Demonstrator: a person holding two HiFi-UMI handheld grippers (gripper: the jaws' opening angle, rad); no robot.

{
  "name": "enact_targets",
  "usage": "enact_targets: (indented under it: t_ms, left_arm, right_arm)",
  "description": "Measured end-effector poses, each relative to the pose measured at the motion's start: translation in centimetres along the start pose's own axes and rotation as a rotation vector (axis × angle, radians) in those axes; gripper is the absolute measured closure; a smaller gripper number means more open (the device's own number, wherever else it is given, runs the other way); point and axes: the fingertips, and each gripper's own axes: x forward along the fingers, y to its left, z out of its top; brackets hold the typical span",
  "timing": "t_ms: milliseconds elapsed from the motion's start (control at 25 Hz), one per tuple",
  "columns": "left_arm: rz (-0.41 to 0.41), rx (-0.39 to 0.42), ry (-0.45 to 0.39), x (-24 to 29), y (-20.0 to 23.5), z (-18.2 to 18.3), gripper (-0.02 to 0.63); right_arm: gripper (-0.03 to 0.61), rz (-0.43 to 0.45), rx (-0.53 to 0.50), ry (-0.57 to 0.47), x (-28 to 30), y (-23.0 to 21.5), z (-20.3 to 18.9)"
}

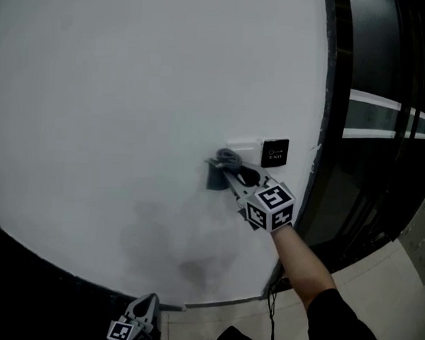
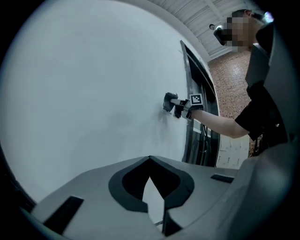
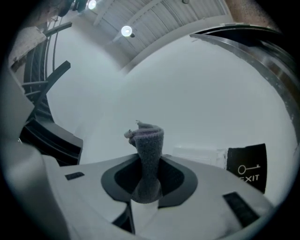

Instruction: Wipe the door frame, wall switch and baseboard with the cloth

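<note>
While right claw [image 1: 223, 173] pinches grey cloth [image 3: 149, 154] near faint wall switch [image 1: 244, 144], left claw [image 2: 150, 159] pressed together, partly cropped.

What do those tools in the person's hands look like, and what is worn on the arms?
The left hand-held gripper and the right hand-held gripper look alike: a grey body, two jaws with dark pads, and a white cube printed with black square markers. A black sleeve ends above the bare forearm.

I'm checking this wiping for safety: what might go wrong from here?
The grey cloth is a narrow bunched strip pinched between the jaws of the right gripper; rubbing may pull it loose. The black EXIT button plate sits beside the white wall switch; a wipe there may press it.
</note>
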Motion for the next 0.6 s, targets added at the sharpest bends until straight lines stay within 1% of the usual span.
enact_targets:
  t_ms: [120,240,360,480,600]
  left_arm:
    - [0.016,-0.013,-0.005,-1.9,4.7,-1.7,0.614]
    - [0.041,-0.032,-0.021,-1.9,6.7,-1.8,0.614]
    - [0.034,-0.031,-0.029,-0.3,6.1,-1.7,0.612]
    - [0.039,-0.047,-0.032,1.9,3.7,-2.5,0.613]
    - [0.038,-0.073,-0.037,4.1,1.7,-3.4,0.614]
  right_arm:
    - [0.489,-0.03,-0.009,-0.001,2.3,1.8,-0.8]
    - [0.489,-0.031,-0.026,0.015,3.5,2.3,-0.7]
    - [0.488,-0.018,-0.047,0.031,3.8,1.6,-0.4]
    - [0.488,0.007,-0.051,0.05,2.5,-0.2,-0.8]
    - [0.488,0.039,-0.01,0.05,1.2,-2.1,-1.1]
